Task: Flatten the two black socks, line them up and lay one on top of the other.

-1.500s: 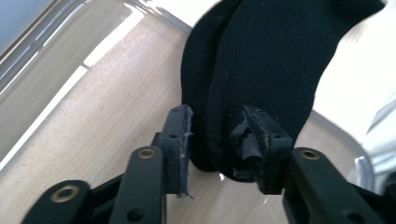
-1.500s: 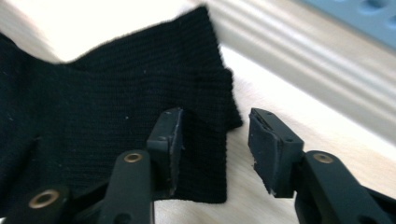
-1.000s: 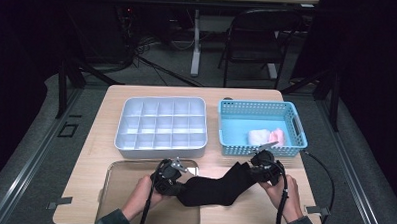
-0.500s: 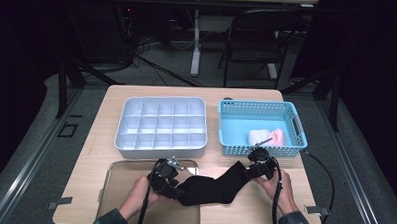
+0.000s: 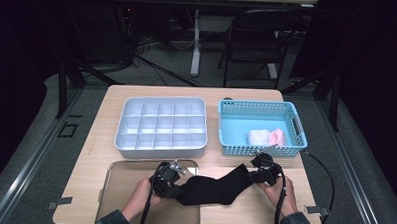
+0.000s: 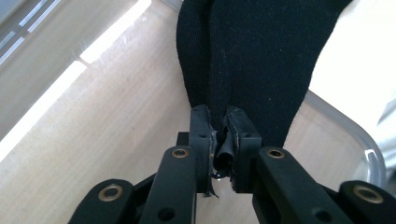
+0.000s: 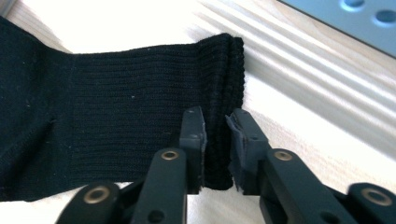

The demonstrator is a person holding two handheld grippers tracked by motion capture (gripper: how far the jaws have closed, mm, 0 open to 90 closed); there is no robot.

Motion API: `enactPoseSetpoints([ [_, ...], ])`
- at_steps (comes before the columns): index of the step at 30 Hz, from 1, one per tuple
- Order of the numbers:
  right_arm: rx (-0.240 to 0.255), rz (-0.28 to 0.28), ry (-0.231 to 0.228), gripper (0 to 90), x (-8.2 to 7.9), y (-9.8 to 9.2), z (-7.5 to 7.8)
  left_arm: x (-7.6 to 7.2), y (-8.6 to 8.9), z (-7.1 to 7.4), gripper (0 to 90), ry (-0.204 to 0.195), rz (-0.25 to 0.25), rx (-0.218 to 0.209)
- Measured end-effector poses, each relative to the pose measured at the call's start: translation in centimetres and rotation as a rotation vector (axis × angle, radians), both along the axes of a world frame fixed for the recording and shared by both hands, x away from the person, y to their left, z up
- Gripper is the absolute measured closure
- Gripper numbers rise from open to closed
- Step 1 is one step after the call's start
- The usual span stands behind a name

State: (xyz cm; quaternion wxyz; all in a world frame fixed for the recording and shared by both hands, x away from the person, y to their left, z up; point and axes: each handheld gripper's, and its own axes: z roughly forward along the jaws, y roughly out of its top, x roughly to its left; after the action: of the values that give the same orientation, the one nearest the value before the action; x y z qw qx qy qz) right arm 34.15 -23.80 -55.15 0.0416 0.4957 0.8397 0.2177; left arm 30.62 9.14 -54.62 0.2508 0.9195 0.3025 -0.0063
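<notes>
Inspection from the left edge of the table rightward. A shallow metal tray sits at the near left corner, smooth and rounded at its corners; behind it stands a pale grey compartment box with a grid of square cells. The left gripper rests over the tray's right end, its jaws clamped on one end of a black sock; in the left gripper view the pads pinch a bunched fold of the knit between them. The sock lies flat on the light wooden tabletop, its long axis running left to right from one gripper to the other, with a slight rise toward the right end. The fabric is a soft, matt knit, ribbed at the cuff. The right gripper has that cuff between its jaws, which have just been closing; in the right gripper view the pads sit tight against the ribbing on both sides, so I judge it gripped. Each hand is thus at its own end, neither nearer the middle. Behind the right gripper stands a blue perforated plastic basket holding pale folded cloth items. Any stretch or fold would turn on that left-right axis.
</notes>
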Motion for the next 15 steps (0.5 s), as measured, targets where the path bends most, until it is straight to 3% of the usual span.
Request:
enactPoseSetpoints([
  [1, 0.025, -0.028, -0.009, 79.0, -0.2, -0.1, -0.1, 0.0, -0.1, 0.0, 83.2, -0.009, 0.0, 0.001],
  [5, 0.043, -0.051, -0.005, 79.5, -0.5, -1.0, 0.3, 0.6, -0.2, 0.3, 83.8, -0.043, 0.011, -0.02],
  [15, 0.052, -0.073, -0.018, 79.6, -1.0, -1.6, 0.9, 1.3, -0.4, 0.5, 84.1, -0.052, 0.016, -0.043],
])
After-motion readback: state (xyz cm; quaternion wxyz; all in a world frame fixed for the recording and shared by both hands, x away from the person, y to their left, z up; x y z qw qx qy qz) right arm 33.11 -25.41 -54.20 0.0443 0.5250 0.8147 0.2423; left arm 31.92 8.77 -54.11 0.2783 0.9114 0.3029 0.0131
